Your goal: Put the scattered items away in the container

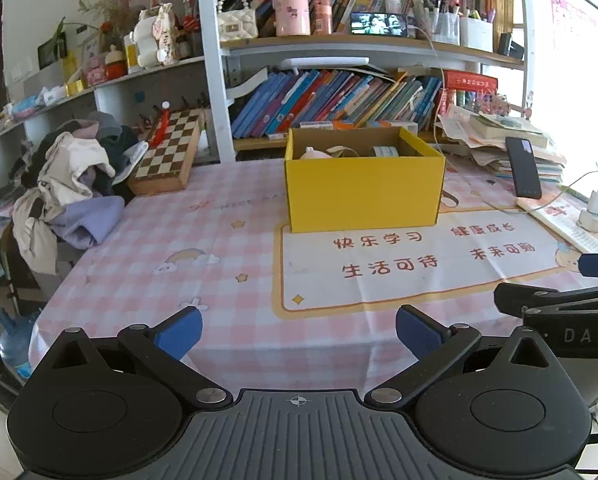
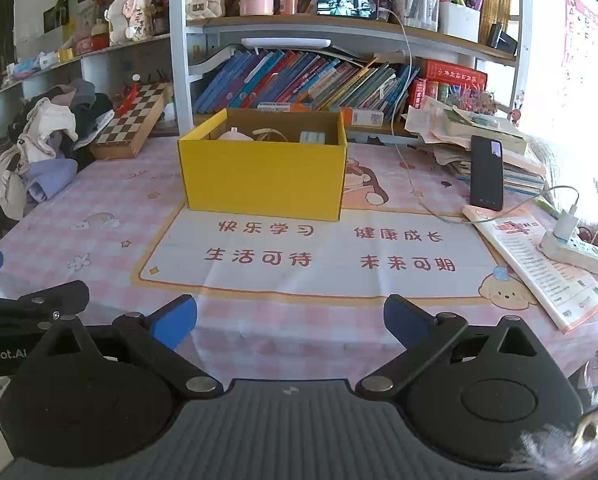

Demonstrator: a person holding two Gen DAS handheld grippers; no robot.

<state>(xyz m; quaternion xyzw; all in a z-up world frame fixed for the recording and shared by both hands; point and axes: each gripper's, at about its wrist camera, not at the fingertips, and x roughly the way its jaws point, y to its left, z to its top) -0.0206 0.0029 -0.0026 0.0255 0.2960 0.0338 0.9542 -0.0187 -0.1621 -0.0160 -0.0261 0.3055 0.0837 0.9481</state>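
Open right hand-held gripper (image 2: pixel 290 322) neighbours "Robot.AI" lettering (image 2: pixel 2 355)

"快乐学习" on tablecloth (image 2: pixel 259 228); "Robot.AI" on left claw (image 2: pixel 3 354)

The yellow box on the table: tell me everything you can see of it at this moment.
The yellow box is an open-topped rectangular carton, seemingly cardboard, bright yellow outside and plain brown inside. It stands upright on the pink checked tablecloth, its front edge at the top border of the white printed panel, in front of the bookshelf. Inside, a pale pink rounded item, a cream strap or ribbon and a pale green-white packet show above the rim. Nothing else touches it; both grippers are well short of it.
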